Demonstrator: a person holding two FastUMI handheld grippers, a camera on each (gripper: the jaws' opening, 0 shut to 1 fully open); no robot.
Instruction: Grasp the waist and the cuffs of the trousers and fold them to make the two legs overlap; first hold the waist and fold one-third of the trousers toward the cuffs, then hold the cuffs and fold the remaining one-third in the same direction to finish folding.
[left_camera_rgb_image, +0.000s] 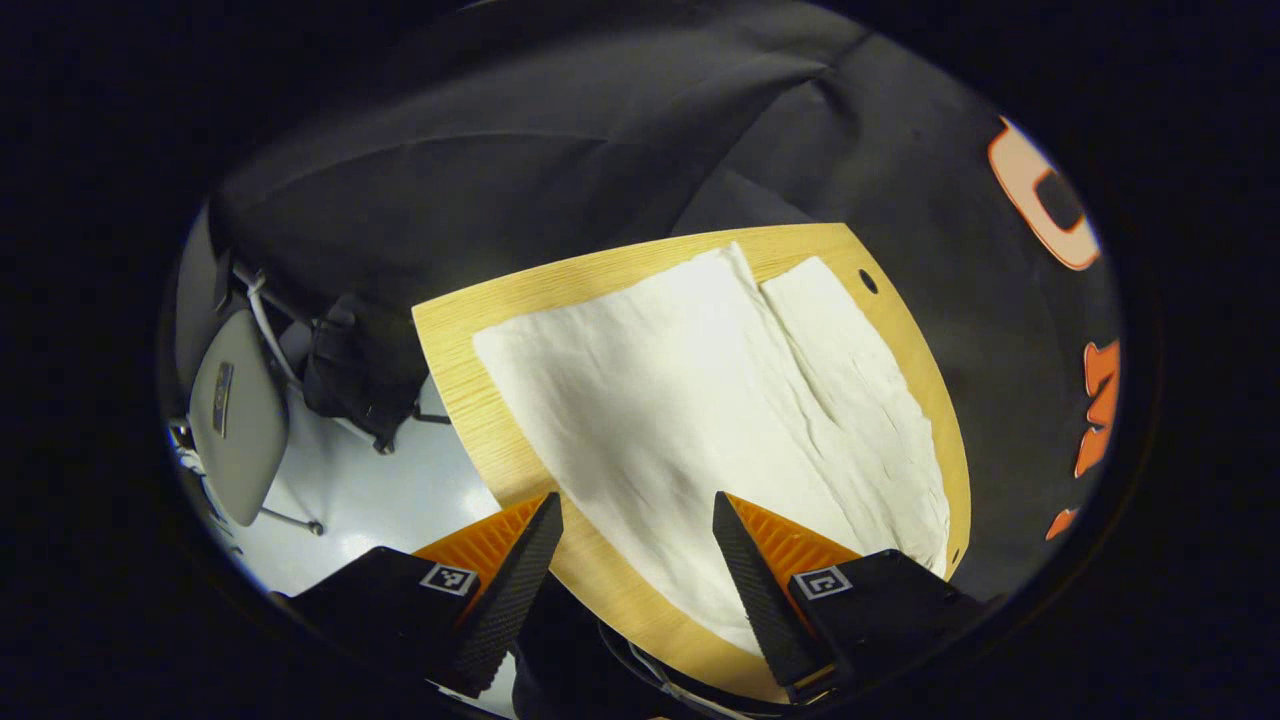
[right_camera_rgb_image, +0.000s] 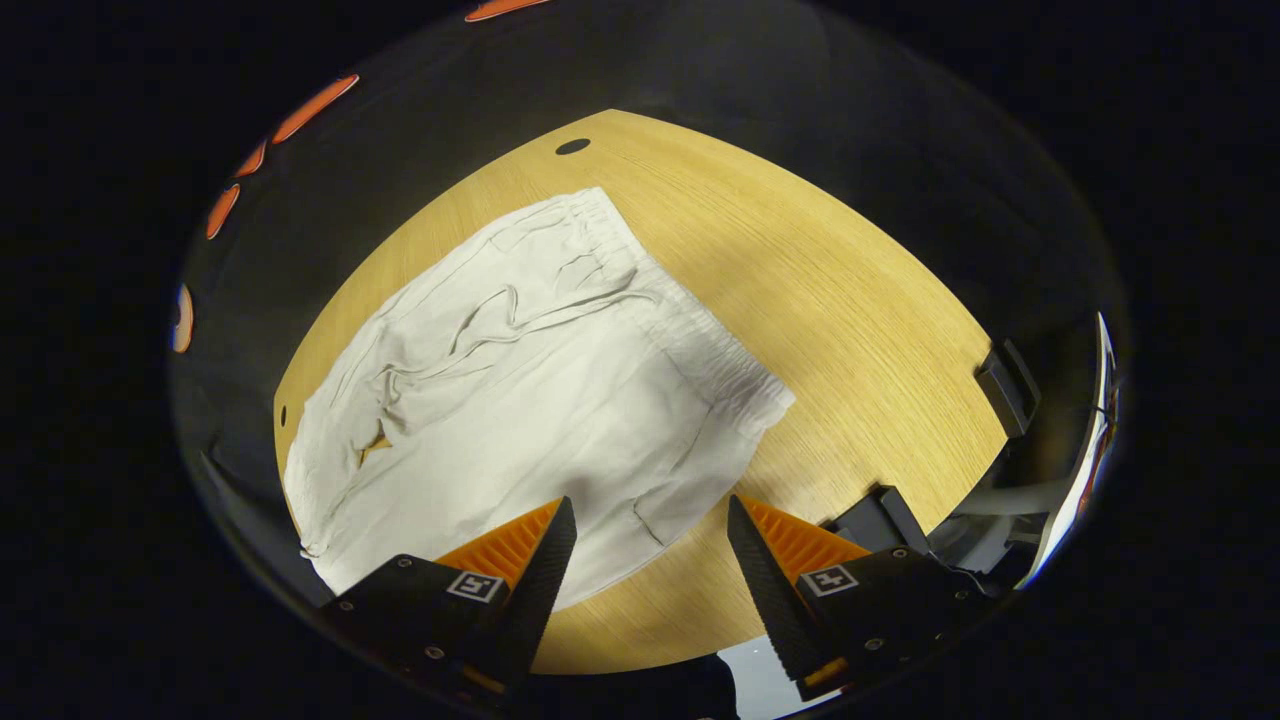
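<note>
White trousers (left_camera_rgb_image: 700, 400) lie spread flat on a light wooden table (left_camera_rgb_image: 455, 340), both legs side by side with the cuffs at the far end in the left gripper view. The right gripper view shows their upper part (right_camera_rgb_image: 540, 400), the elastic waist (right_camera_rgb_image: 690, 330) and a loose drawstring (right_camera_rgb_image: 500, 315). My left gripper (left_camera_rgb_image: 637, 515) hovers open above the near edge of a leg. Above the cloth near the waist corner, my right gripper (right_camera_rgb_image: 650, 520) stands open. Neither holds anything.
A grey chair (left_camera_rgb_image: 235, 415) and a dark bag (left_camera_rgb_image: 350, 365) stand on the pale floor left of the table. Black clamps (right_camera_rgb_image: 1005, 385) sit on the table's right edge. The table has a cable hole (right_camera_rgb_image: 572, 146). Black cloth walls surround the booth.
</note>
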